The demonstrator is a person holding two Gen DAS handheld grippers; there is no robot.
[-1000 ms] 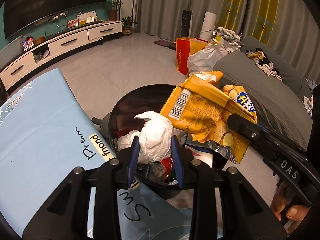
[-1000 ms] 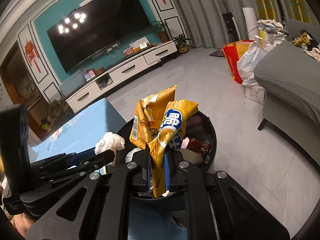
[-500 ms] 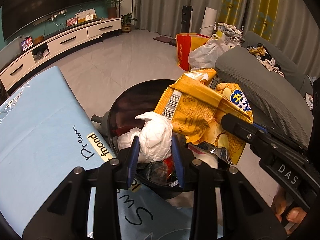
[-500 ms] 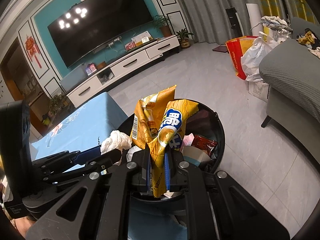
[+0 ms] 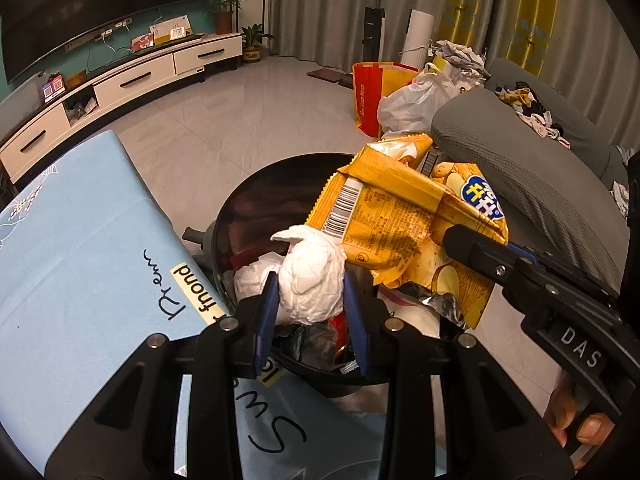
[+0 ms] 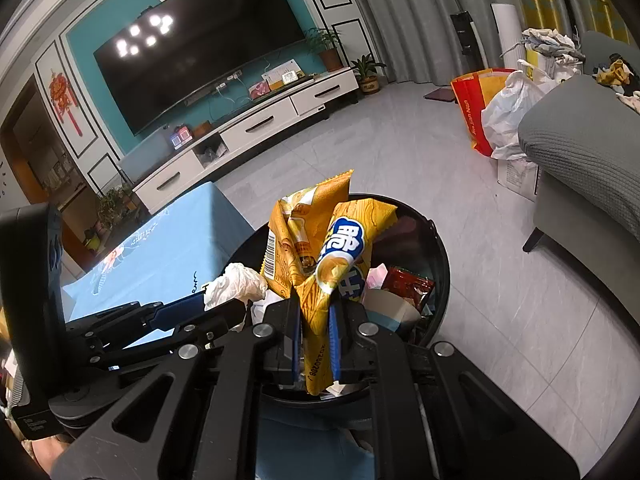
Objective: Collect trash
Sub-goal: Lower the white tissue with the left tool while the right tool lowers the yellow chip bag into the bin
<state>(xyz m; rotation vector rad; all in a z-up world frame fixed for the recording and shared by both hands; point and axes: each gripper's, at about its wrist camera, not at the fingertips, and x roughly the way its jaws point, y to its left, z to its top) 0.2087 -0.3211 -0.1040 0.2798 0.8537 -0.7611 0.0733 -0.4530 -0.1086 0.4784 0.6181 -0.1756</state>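
Observation:
My left gripper (image 5: 310, 300) is shut on a crumpled white tissue (image 5: 314, 276), held over the near rim of a round black trash bin (image 5: 256, 188). A yellow chip bag (image 6: 320, 264) is pinched between the blue pads of my right gripper (image 6: 316, 320), above the same bin (image 6: 438, 248). In the left wrist view the chip bag (image 5: 404, 216) hangs at the right with the right gripper's black finger (image 5: 480, 252) on it. From the right wrist camera, the tissue (image 6: 236, 284) and the left gripper's fingers (image 6: 188, 312) show at the left. The bin holds red wrappers, paper and foil.
A light blue cloth with handwriting (image 5: 80, 248) covers the table beside the bin. A grey sofa (image 5: 520, 168) stands at the right, with a white plastic bag (image 5: 412, 108) and a red and yellow bag (image 5: 370, 96) beyond it. A white TV cabinet (image 6: 248, 136) lines the far wall.
The views have shifted only slightly; both grippers keep their hold over the bin, and the chip bag and tissue stay in place.

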